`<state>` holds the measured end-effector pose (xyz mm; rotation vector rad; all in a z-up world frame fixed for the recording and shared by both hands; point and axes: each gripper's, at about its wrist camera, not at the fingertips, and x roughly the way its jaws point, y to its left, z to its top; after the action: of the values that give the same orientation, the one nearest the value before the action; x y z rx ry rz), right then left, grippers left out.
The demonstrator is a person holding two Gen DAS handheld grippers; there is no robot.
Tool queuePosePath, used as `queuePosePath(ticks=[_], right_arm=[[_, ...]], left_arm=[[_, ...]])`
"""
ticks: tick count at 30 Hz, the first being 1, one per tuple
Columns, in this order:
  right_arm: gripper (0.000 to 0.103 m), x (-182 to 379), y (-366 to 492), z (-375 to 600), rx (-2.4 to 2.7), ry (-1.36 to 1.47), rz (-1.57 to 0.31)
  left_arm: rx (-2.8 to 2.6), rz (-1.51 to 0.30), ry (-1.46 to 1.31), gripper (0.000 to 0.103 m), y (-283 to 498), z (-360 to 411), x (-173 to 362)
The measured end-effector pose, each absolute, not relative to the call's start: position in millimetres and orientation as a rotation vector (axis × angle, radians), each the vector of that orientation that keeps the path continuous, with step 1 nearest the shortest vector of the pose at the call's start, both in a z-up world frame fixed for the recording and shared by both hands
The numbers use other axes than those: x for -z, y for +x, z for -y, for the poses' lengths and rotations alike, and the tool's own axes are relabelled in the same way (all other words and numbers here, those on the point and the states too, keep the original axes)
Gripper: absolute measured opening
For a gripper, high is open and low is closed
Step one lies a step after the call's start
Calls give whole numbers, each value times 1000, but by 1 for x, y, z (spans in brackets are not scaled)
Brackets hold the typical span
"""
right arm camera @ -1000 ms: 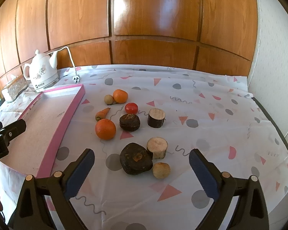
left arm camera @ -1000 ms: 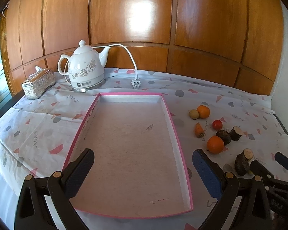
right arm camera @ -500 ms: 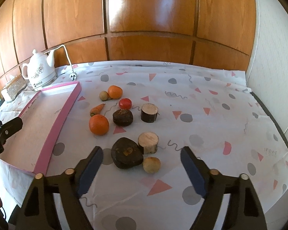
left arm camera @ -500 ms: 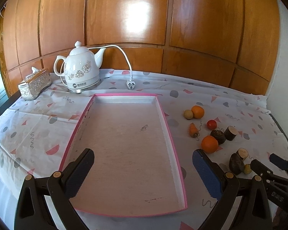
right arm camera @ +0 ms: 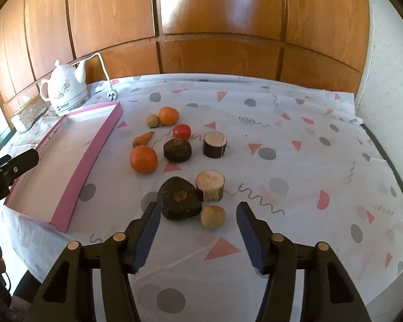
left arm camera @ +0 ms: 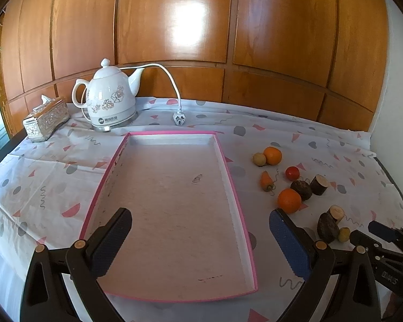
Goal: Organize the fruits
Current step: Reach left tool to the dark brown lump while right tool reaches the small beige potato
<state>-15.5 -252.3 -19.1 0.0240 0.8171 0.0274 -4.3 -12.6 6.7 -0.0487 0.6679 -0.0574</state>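
My right gripper (right arm camera: 197,210) points down at the near end of the fruit cluster, its jaws closing. A dark brown lump (right arm camera: 179,198) and a small tan ball (right arm camera: 213,216) lie just ahead, between the tips, and no pad touches them. A pale wood stump (right arm camera: 211,185) stands behind them. Farther off lie an orange (right arm camera: 143,158), a dark disc (right arm camera: 177,149), a dark stump (right arm camera: 215,144), a tomato (right arm camera: 182,131), a carrot (right arm camera: 143,139) and a second orange (right arm camera: 168,115). My left gripper (left arm camera: 200,216) hangs open over the bare pink tray (left arm camera: 172,133).
A white kettle (left arm camera: 108,102) with its cord and plug (left arm camera: 178,119) stands behind the tray, and a silver tissue box (left arm camera: 45,119) sits to its left. Patterned cloth covers the table. Wood panelling closes the back, and a white wall stands on the right.
The right gripper's jaws have narrowed a good deal, and it has come closer to the dark lump and the tan ball. The left gripper has kept still over the tray.
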Motion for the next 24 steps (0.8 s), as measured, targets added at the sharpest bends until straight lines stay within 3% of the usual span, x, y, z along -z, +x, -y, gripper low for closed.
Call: queuePosePath(ticks=[5, 8, 10, 24], right_arm=[[56, 28, -16, 266, -100, 82, -879], [46, 37, -15, 276, -106, 99, -918], [44, 43, -14, 283, -101, 121, -941], [43, 54, 16, 278, -97, -24, -912]], left_arm=[[116, -673, -60, 103, -5, 17, -6], [208, -673, -83, 103, -6, 21, -7], [267, -676, -92, 103, -7, 26, -7], [421, -737, 34, 102, -2, 72, -1]])
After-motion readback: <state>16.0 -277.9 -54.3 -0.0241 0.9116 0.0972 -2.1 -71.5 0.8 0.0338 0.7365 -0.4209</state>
